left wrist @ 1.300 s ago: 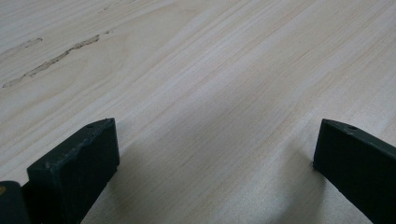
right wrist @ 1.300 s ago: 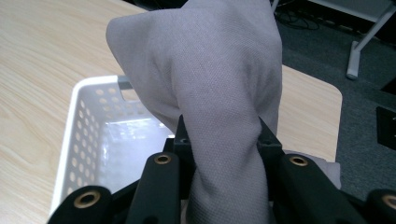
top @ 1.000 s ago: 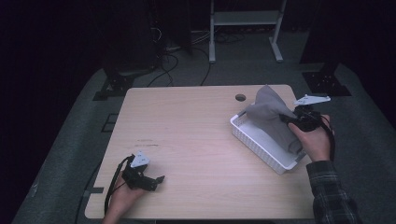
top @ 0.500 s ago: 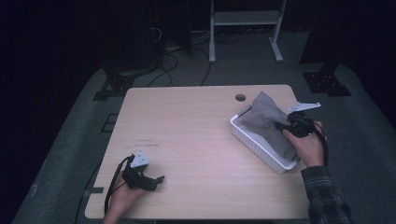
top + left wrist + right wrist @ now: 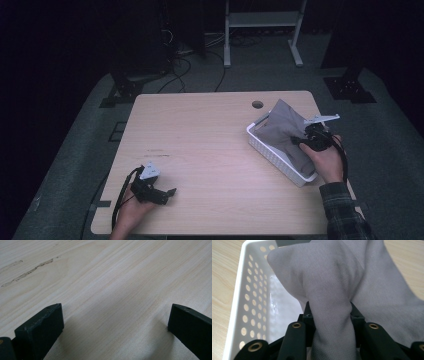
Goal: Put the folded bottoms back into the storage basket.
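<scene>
Right gripper (image 5: 300,140) over the white basket (image 5: 272,155) at right edge of tabletop (image 5: 210,140), fingers (image 5: 308,315) pinching a bunched fold of the grey cloth (image 5: 285,132). Cloth half in basket, far part draped over the back rim, peak sticking up above the walls; in right gripper view the fold (image 5: 332,315) runs straight between the fingers, perforated basket wall (image 5: 249,305) to one side. Left gripper (image 5: 167,194) parked near front-left corner, fingers (image 5: 41,326) spread wide, nothing between, just bare wood. Step looks like cloth transfer at the basket; can't tell from pics whether going in or coming out. If in: lower, push bulk below rim, then let go, w/ overhang tucked after. If out: lift clear of rim, mind cloth snagging and dragging the light basket; left free to hold it down.
</scene>
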Motion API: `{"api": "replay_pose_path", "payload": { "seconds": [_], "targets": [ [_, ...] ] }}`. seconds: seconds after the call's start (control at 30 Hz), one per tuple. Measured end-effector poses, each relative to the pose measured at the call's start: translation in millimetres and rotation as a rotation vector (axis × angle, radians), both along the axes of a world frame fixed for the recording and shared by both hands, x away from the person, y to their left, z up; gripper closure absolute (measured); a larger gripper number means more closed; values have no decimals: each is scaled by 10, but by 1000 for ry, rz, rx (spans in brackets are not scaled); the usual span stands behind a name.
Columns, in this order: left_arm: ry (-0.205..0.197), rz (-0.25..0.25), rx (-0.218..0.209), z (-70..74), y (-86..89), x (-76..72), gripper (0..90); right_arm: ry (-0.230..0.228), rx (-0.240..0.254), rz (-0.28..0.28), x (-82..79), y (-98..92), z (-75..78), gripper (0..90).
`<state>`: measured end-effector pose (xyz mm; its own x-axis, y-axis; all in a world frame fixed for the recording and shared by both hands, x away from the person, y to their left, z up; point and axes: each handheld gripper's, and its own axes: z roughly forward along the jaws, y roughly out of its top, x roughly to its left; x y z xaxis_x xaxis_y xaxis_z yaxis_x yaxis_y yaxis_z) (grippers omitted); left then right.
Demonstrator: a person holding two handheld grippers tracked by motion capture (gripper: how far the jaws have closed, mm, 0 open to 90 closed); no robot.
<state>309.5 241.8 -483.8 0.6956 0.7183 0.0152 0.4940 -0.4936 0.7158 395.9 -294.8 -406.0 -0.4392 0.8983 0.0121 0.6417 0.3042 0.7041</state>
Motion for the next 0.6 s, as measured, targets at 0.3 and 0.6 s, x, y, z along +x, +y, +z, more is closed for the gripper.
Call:
{"api": "replay_pose_path", "payload": {
  "seconds": [0.3,0.6],
  "targets": [
    [0,0,1,0,0,0,0,35,-23,19,-15,77,-62,610],
    [0,0,1,0,0,0,0,68,-21,58,-42,108,-70,542]
  ]
}}
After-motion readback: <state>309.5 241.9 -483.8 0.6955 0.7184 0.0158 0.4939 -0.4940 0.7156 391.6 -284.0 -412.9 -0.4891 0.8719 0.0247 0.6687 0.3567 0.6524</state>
